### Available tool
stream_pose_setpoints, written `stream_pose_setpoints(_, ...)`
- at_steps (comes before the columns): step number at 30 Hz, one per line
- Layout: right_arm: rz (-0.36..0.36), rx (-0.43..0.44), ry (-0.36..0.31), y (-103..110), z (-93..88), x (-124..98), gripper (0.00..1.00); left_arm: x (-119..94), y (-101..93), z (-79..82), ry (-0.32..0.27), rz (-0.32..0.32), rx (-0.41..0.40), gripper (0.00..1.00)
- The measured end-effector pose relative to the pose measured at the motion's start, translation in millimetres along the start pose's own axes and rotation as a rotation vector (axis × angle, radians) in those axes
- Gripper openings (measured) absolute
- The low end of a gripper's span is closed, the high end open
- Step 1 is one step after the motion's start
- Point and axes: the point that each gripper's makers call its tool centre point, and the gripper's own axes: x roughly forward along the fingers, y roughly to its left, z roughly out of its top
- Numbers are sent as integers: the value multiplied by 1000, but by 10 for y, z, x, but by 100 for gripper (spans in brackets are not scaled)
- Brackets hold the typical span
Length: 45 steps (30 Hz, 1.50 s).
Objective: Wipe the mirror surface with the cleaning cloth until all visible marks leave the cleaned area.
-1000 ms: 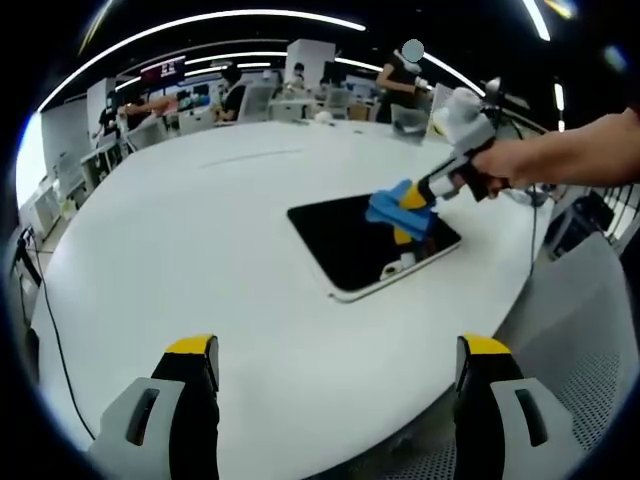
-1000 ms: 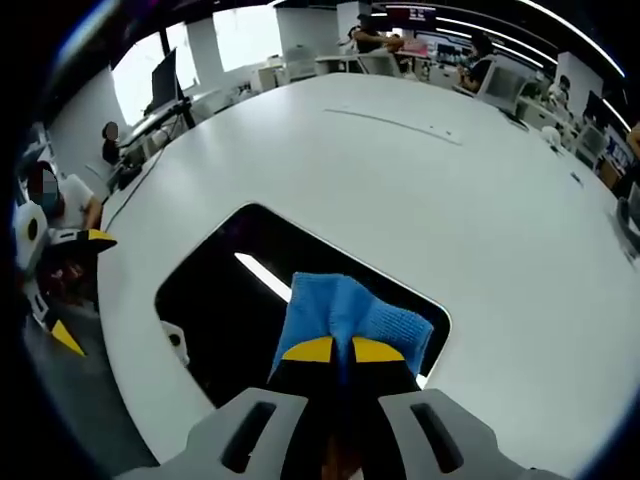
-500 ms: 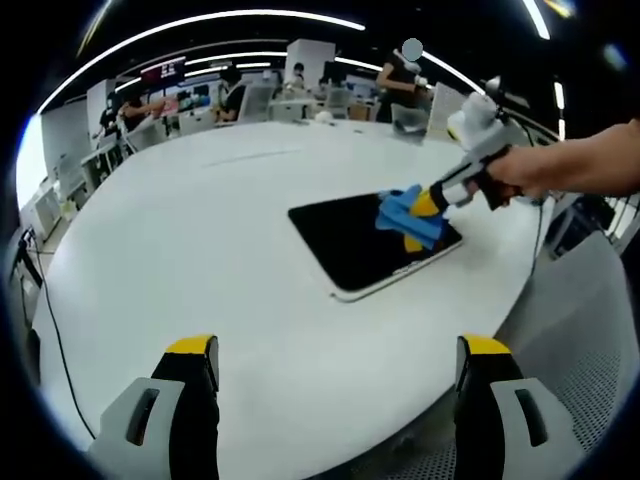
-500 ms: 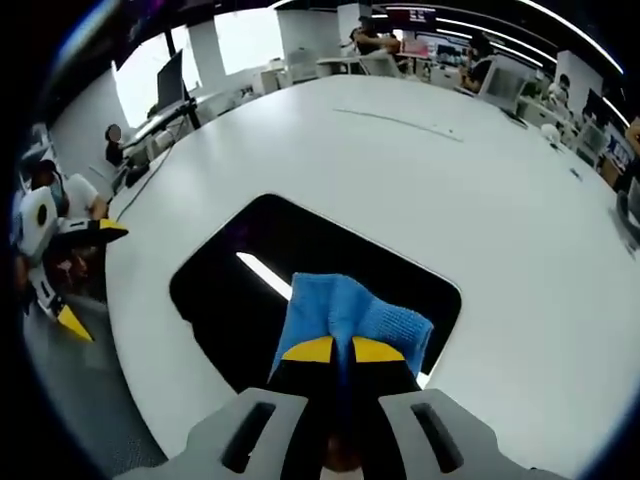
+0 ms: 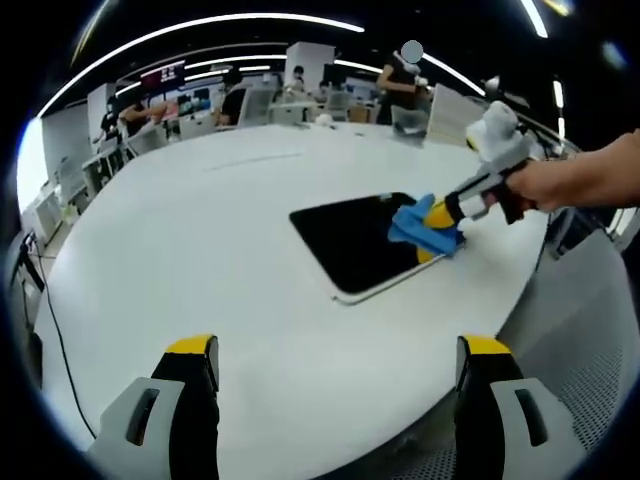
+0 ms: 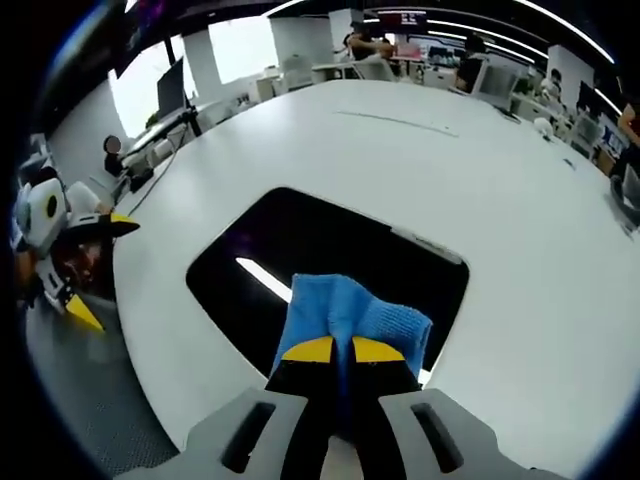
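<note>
The left gripper [image 5: 335, 400] hangs back over the near edge of the round white table [image 5: 180, 250] with its yellow-tipped jaws wide and empty, probably to keep the work in sight. Further right, the dark rectangular mirror [image 5: 355, 240] lies flat on the table. At its right edge the right gripper [image 6: 332, 349] pinches the folded blue cleaning cloth [image 6: 350, 318] tightly, pressing it against the glass to wipe it.

In the right gripper view, the blue cleaning cloth [image 6: 345, 318] covers the near edge of the mirror [image 6: 330, 270]; its pinched part is hidden between the right claw [image 6: 341, 349] tips. Any marks on the mirror are too small to tell. The left claw [image 5: 337, 352] bodies are cut off by the lower edge.
</note>
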Motion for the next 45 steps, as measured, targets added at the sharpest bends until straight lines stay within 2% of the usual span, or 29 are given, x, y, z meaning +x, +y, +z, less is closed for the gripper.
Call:
stream_pose_setpoints(15, 4, -15, -1, 75, -71, -50, 0, -24, 90, 8, -5, 49, -2, 99)
stream_pose_setpoints(45, 19, 3, 6, 199, -205, -136, 0, -19, 47, 38, -17, 25, 9, 99)
